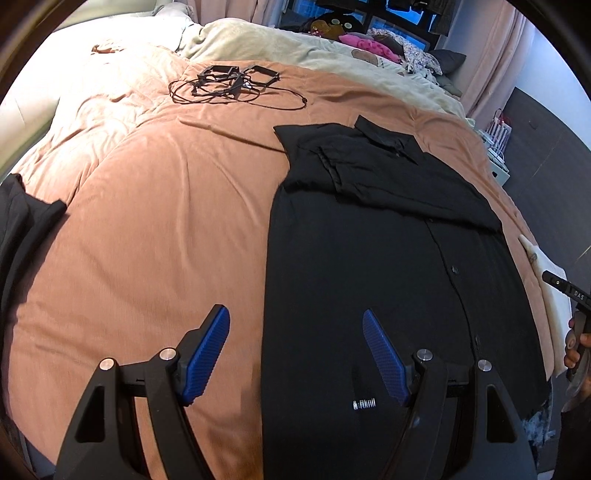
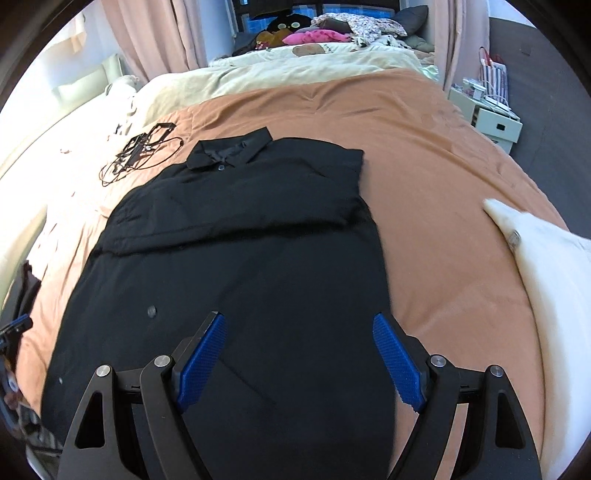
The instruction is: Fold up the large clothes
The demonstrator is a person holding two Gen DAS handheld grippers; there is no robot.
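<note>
A large black button-up shirt lies flat on the orange bedspread, collar away from me, with both sleeves folded across the chest. It also shows in the right wrist view. My left gripper is open and empty, hovering over the shirt's left edge near the hem. My right gripper is open and empty, hovering over the shirt's right edge near the hem. The right gripper's body shows at the far right of the left wrist view.
A tangle of black cables and frames lies beyond the shirt. A white pillow sits at the bed's right edge. Another dark garment lies at the left. Cream bedding and soft toys lie at the far end. A white nightstand stands at the right.
</note>
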